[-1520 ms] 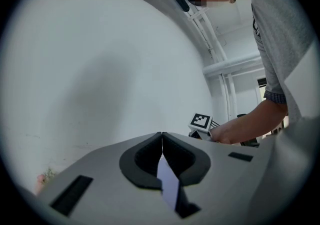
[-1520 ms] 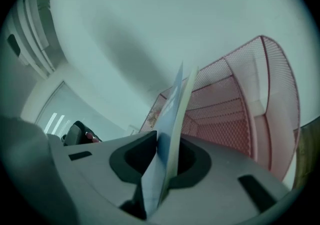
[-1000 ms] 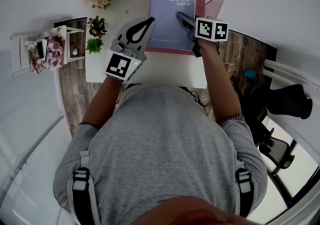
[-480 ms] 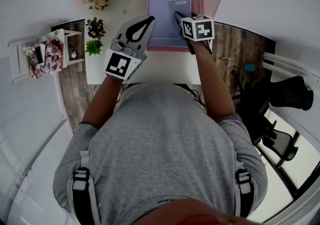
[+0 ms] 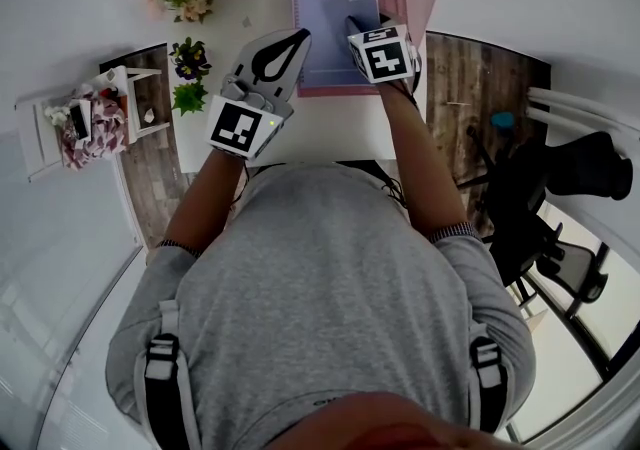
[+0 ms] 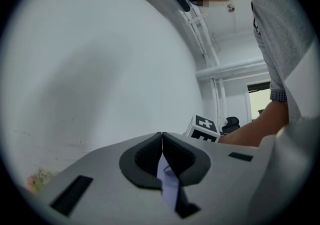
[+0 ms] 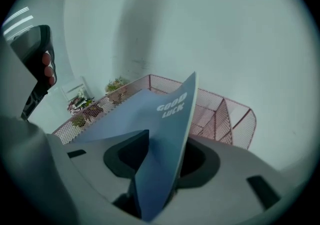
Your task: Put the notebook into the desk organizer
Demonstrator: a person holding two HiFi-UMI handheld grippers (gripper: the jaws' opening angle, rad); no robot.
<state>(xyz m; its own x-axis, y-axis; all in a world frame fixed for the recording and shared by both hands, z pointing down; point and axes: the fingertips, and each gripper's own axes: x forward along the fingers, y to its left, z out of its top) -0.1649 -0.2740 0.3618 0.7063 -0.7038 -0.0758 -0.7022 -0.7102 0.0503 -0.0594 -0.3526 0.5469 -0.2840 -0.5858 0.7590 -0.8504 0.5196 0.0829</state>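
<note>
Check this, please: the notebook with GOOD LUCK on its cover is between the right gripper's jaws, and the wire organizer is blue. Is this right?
Not quite. The organizer is pink, not blue, as the right gripper view shows. The rest holds: the notebook with GOOD LUCK on its cover is between the jaws of the right gripper, which are opening.
</note>
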